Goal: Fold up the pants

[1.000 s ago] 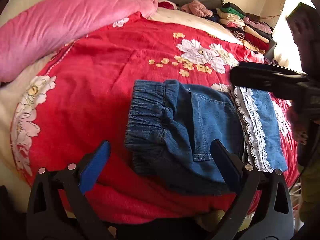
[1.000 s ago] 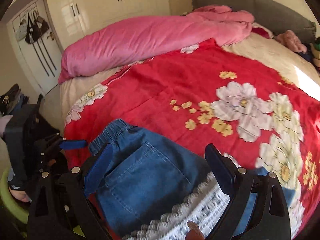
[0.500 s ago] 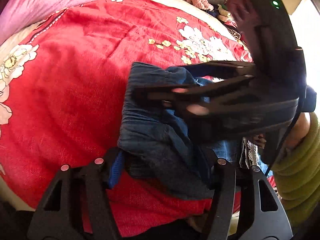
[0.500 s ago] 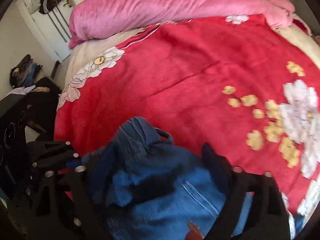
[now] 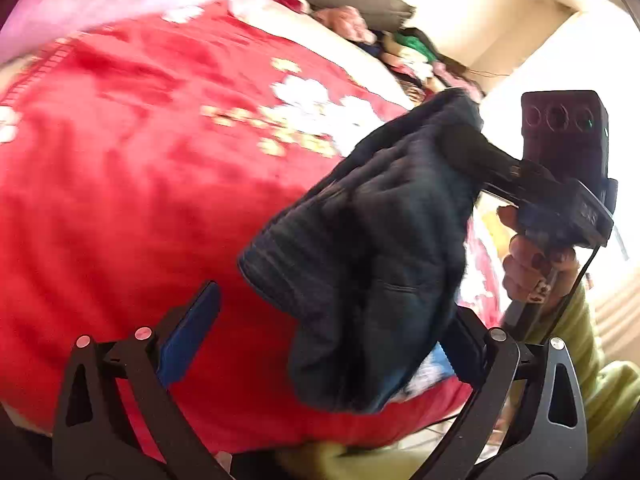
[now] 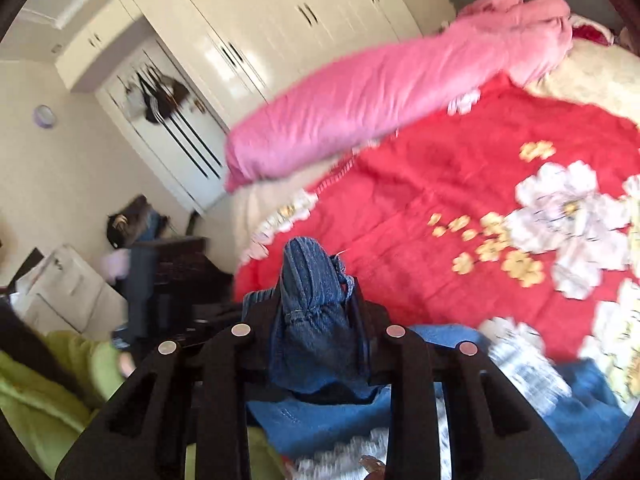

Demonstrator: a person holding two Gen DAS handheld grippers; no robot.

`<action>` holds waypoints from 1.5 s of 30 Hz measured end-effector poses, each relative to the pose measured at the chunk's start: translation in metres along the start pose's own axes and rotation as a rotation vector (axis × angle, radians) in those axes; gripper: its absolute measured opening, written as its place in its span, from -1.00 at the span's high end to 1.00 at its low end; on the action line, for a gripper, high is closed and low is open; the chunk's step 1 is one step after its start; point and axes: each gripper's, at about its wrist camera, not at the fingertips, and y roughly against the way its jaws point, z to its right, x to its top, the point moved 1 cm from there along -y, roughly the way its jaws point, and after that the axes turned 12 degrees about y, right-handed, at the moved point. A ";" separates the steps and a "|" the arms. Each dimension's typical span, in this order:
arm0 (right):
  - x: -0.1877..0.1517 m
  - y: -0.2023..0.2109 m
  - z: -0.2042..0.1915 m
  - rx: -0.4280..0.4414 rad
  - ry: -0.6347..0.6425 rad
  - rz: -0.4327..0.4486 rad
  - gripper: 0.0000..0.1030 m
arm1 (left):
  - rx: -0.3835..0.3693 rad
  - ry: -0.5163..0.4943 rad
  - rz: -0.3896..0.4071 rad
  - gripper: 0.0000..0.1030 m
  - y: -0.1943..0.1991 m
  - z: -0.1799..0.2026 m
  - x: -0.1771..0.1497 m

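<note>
Blue denim pants (image 5: 380, 240) with a white lace trim (image 6: 520, 364) lie on a red flowered bedspread (image 5: 140, 200). My right gripper (image 5: 460, 140) is closing its jaws on the gathered waistband (image 6: 312, 280). It holds that end up off the bed, and the rest hangs down in dark folds. In the left wrist view my left gripper (image 5: 328, 340) is low at the bed's near edge. Its jaws are opening wide, and the hanging denim sits between the blue pad (image 5: 192, 332) and the other finger without being pressed.
A pink duvet (image 6: 380, 100) lies rolled along the far side of the bed. A pile of clothes (image 5: 408, 52) sits at the headboard corner. White wardrobes (image 6: 260, 20) stand behind. A hand (image 5: 532, 264) and green sleeve (image 5: 580, 360) hold the right gripper.
The right gripper came in over the waistband, closed on it and lifted it up and to the right. The left gripper narrowed on the pants' near edge, then spread wide again.
</note>
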 end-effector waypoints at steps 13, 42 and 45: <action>-0.103 0.134 0.020 -0.299 -0.272 0.130 -0.41 | -0.144 -0.242 -0.163 -0.67 -0.056 0.113 -0.056; -0.152 0.141 -0.004 -0.617 -0.342 0.021 -0.29 | 0.073 -0.409 -0.091 -0.81 -0.050 0.132 -0.080; -0.146 0.155 -0.021 -0.658 -0.309 0.047 -0.31 | 0.111 -0.417 -0.050 -0.81 -0.041 0.135 -0.076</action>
